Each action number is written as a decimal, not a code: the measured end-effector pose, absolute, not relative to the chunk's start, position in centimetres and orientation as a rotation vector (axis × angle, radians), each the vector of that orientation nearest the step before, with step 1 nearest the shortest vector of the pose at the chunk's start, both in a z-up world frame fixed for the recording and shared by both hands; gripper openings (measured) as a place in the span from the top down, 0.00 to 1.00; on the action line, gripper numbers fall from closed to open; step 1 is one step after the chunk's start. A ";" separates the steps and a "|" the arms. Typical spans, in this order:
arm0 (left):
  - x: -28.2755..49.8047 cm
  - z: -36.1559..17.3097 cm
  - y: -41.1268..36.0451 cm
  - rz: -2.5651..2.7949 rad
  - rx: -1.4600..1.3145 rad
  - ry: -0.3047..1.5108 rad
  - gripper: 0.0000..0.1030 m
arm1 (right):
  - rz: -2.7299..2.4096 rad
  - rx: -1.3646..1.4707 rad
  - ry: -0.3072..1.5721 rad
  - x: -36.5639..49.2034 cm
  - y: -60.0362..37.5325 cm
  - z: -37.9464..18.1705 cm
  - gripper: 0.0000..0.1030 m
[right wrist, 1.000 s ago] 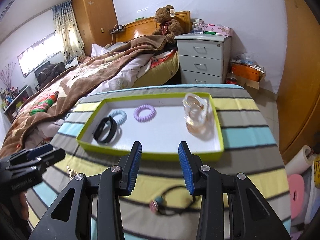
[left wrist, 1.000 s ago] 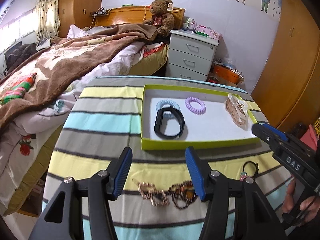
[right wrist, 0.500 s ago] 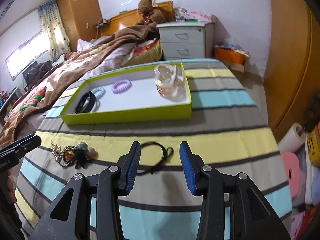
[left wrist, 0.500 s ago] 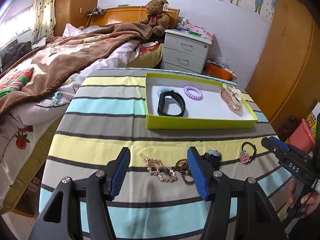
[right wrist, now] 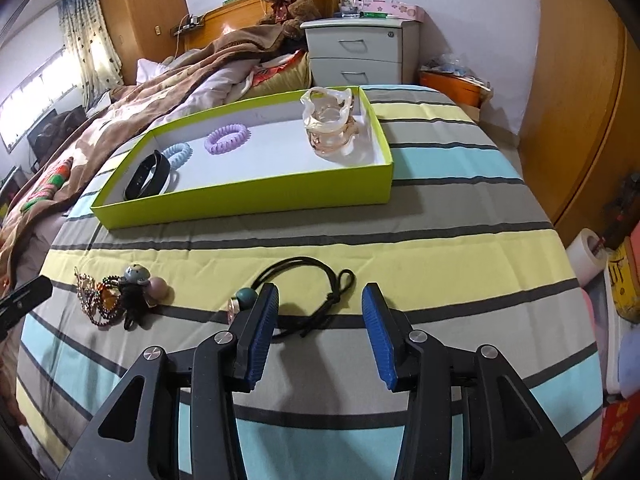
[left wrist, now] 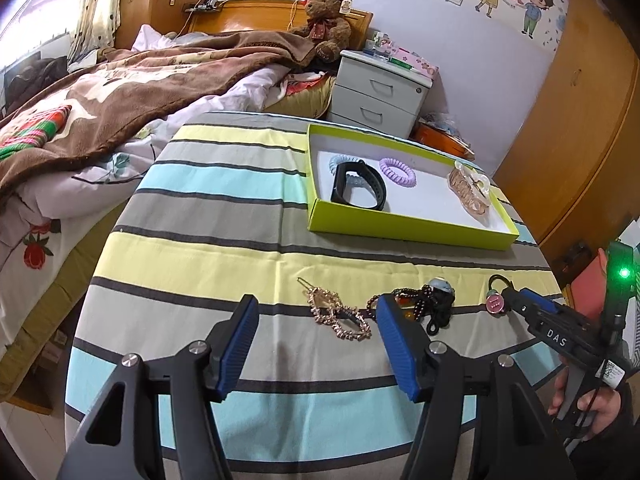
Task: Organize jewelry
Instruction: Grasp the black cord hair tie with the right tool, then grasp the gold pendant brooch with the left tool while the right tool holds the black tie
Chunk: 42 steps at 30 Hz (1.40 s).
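Note:
A green-walled box [left wrist: 408, 236] on the striped tablecloth holds a black wristband [left wrist: 360, 188], a blue spiral tie [left wrist: 340, 160], a purple spiral tie [left wrist: 398, 171] and a clear hair claw [left wrist: 468, 190]. My left gripper [left wrist: 316, 304] is open above the cloth, and a gold hair clip [left wrist: 340, 316] lies just beyond its fingertips. A beaded bracelet pile [left wrist: 420, 304] sits beside the clip. My right gripper [right wrist: 320, 292] is open, with a black cord hair tie [right wrist: 308, 276] on the cloth between and ahead of its tips. Nothing is held.
A bed with a brown blanket [left wrist: 140, 92] borders the table on the left. A white nightstand [left wrist: 380, 96] and a teddy bear [left wrist: 326, 32] stand behind, a wooden wardrobe [right wrist: 580, 100] on the right. A paper roll [right wrist: 586, 256] and boxes lie past the table's right edge.
Both grippers have drawn back from the box and sunk toward the cloth. The loose jewellery now lies right at their fingertips. Both pairs of jaws stand slightly wider.

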<state>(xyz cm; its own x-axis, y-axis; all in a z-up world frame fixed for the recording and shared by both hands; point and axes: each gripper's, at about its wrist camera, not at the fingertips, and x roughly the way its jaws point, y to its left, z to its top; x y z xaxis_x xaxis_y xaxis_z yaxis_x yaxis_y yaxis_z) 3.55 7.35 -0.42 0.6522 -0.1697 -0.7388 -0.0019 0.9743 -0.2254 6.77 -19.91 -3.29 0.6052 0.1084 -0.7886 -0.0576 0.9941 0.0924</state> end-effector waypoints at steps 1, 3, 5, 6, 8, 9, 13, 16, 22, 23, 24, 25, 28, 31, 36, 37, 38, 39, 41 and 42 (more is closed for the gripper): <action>3.6 -0.5 7.4 -0.093 -0.214 0.860 0.39 | 0.088 0.043 0.918 6.8 -19.7 -3.3 0.57; 3.6 -0.6 7.5 -0.091 -0.222 0.862 0.39 | 0.072 0.011 0.918 6.6 -19.2 -3.3 0.57; 3.6 -0.7 7.7 -0.093 -0.228 0.864 0.39 | 0.062 -0.011 0.921 6.6 -18.9 -3.4 0.58; 3.6 -0.8 7.7 -0.092 -0.228 0.866 0.39 | 0.058 -0.015 0.921 6.6 -18.9 -3.4 0.61; 3.6 -0.8 7.9 -0.085 -0.230 0.868 0.39 | 0.053 -0.017 0.919 6.5 -18.9 -3.3 0.76; 3.6 -0.8 8.0 -0.085 -0.231 0.869 0.39 | 0.052 -0.018 0.918 6.5 -19.0 -3.3 0.78; 3.7 -0.9 8.1 -0.080 -0.232 0.875 0.39 | 0.074 -0.022 0.918 6.4 -19.0 -3.3 0.89; 3.5 -1.0 8.2 -0.085 -0.236 0.878 0.39 | 0.082 -0.004 0.916 6.2 -19.4 -3.2 0.93; 3.0 -1.4 8.3 -0.094 -0.213 0.897 0.39 | 0.071 0.041 0.875 5.4 -20.8 -2.4 0.94; 3.0 -1.5 8.4 -0.096 -0.214 0.899 0.39 | 0.070 0.051 0.871 5.3 -21.0 -2.2 0.94; 3.0 -1.6 8.4 -0.098 -0.218 0.902 0.39 | 0.067 0.061 0.864 5.1 -21.3 -2.0 0.94; 3.0 -1.7 8.4 -0.100 -0.221 0.907 0.39 | 0.064 0.069 0.856 5.0 -21.6 -1.8 0.94; 3.3 -2.0 8.0 -0.106 -0.221 0.924 0.39 | 0.058 0.093 0.829 4.6 -22.4 -1.0 0.94; 3.8 -2.3 7.4 -0.107 -0.218 0.940 0.39 | 0.054 0.103 0.807 4.3 -22.8 -0.4 0.94; 4.8 -2.7 6.3 -0.087 -0.206 0.971 0.39 | 0.072 0.115 0.792 4.2 -22.7 0.1 0.94; 5.0 -2.8 6.1 -0.079 -0.201 0.974 0.39 | 0.075 0.117 0.791 4.3 -22.7 0.1 0.94; 5.2 -2.8 5.9 -0.071 -0.198 0.974 0.39 | 0.079 0.120 0.791 4.3 -22.6 0.1 0.94; 5.5 -2.8 5.7 -0.066 -0.193 0.973 0.39 | 0.082 0.122 0.792 4.3 -22.6 0.0 0.94; 6.0 -2.8 5.4 -0.045 -0.179 0.975 0.39 | 0.088 0.125 0.793 4.3 -22.5 0.0 0.94; 6.2 -2.8 5.1 -0.035 -0.162 0.975 0.39 | 0.090 0.126 0.793 4.2 -22.6 -0.1 0.94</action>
